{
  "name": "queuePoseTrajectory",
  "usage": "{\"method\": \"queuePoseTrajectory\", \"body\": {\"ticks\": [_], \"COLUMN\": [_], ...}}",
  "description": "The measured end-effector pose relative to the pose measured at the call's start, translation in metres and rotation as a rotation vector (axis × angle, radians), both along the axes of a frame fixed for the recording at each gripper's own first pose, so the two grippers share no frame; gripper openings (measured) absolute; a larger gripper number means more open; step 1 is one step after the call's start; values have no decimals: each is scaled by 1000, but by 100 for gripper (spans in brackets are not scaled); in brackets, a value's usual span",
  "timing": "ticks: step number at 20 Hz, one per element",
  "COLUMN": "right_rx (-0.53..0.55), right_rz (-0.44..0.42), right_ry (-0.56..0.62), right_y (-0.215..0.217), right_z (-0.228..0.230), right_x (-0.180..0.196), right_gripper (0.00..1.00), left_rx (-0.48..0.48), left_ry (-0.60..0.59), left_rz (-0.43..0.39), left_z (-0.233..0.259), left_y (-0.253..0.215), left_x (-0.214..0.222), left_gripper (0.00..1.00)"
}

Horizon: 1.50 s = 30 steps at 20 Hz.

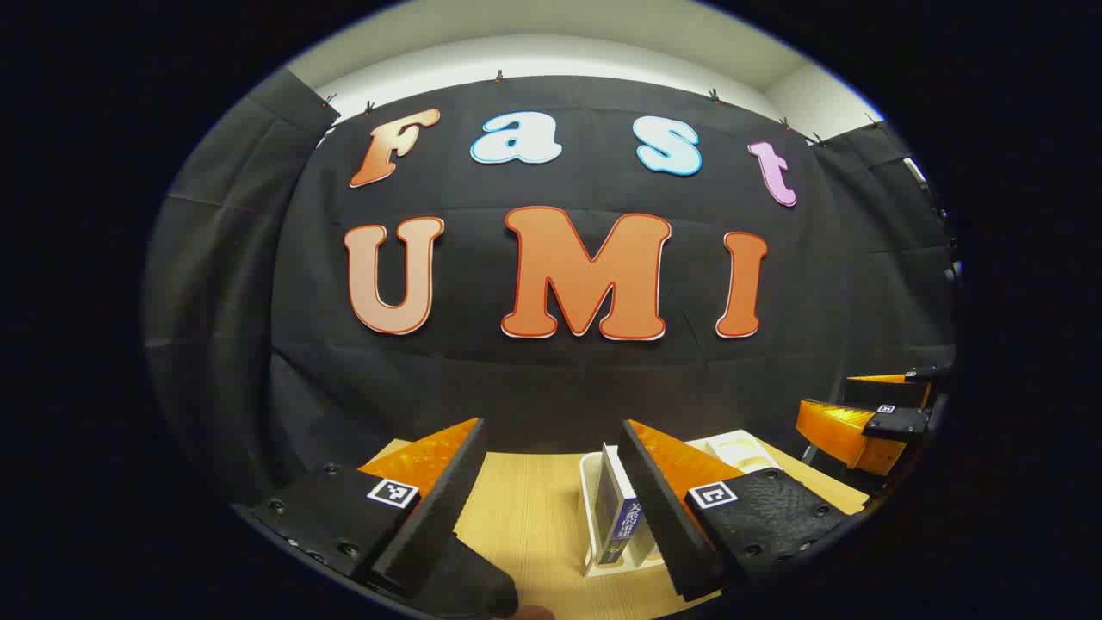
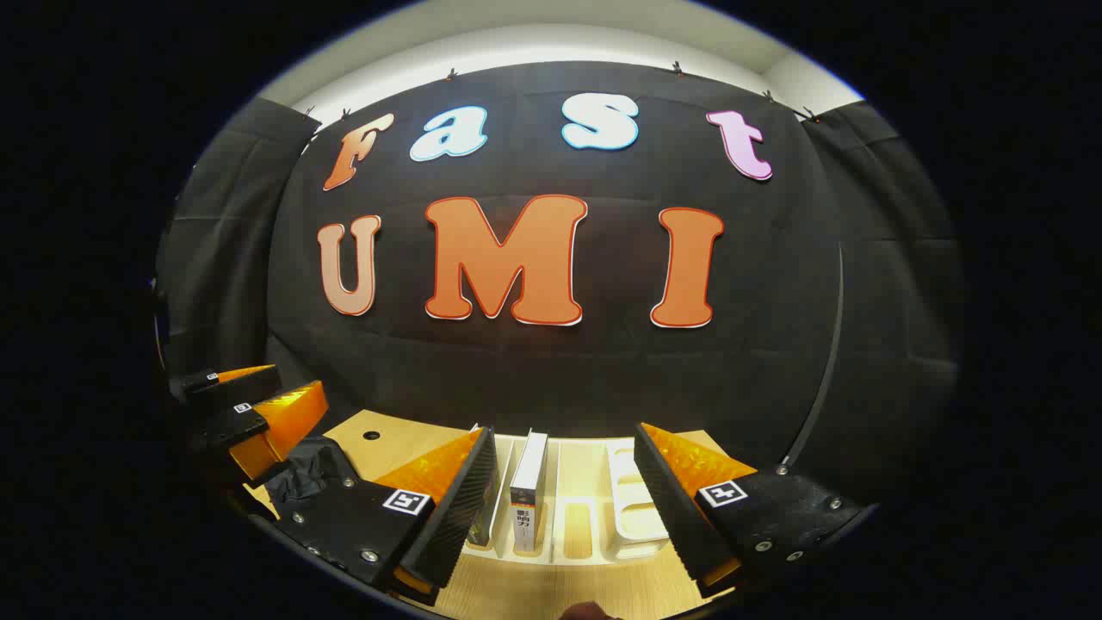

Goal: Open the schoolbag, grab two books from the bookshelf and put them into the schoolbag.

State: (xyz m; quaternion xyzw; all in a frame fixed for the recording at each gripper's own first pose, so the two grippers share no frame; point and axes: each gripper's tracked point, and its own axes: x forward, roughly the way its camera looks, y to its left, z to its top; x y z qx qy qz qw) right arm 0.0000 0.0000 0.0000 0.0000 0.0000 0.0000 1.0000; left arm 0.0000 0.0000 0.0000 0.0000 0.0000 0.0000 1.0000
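Observation:
My left gripper (image 1: 553, 424) stands open above the wooden table (image 1: 534, 508). Just inside its right finger, a book with a dark blue spine (image 1: 622, 517) stands upright in the white bookshelf rack (image 1: 590, 482). My right gripper (image 2: 566, 429) is also open and faces the same rack (image 2: 633, 508). A white book (image 2: 527, 486) is upright in one slot between its fingers. A second book (image 2: 484, 517) is partly hidden by the left finger. The black schoolbag (image 2: 312, 469) lies crumpled at the left.
Each gripper shows at the edge of the other's view: the right gripper (image 1: 839, 398) at far right, the left gripper (image 2: 297, 379) at far left. The booth's black cloth wall hangs close behind the table. A small round hole (image 2: 371, 436) marks the tabletop.

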Motion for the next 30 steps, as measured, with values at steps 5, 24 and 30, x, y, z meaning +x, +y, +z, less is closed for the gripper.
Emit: {"method": "queuePoseTrajectory", "body": {"ticks": [5,24,30], "right_rx": [-28,-30,-43], "right_rz": [-1,26,31], "right_ry": [-3,15,46], "right_y": [1,-2,-12], "right_z": [1,-8,-23], "right_x": [-6,1,12], "right_gripper": [98,98,98], "left_rx": [-9,165,361], "left_ry": [-2,-11,91], "left_rz": [-16,30,47], "left_z": [-1,-14,-74], "left_y": [-2,7,24], "left_x": [-3,-11,-15], "left_gripper": [98,100,99]}}
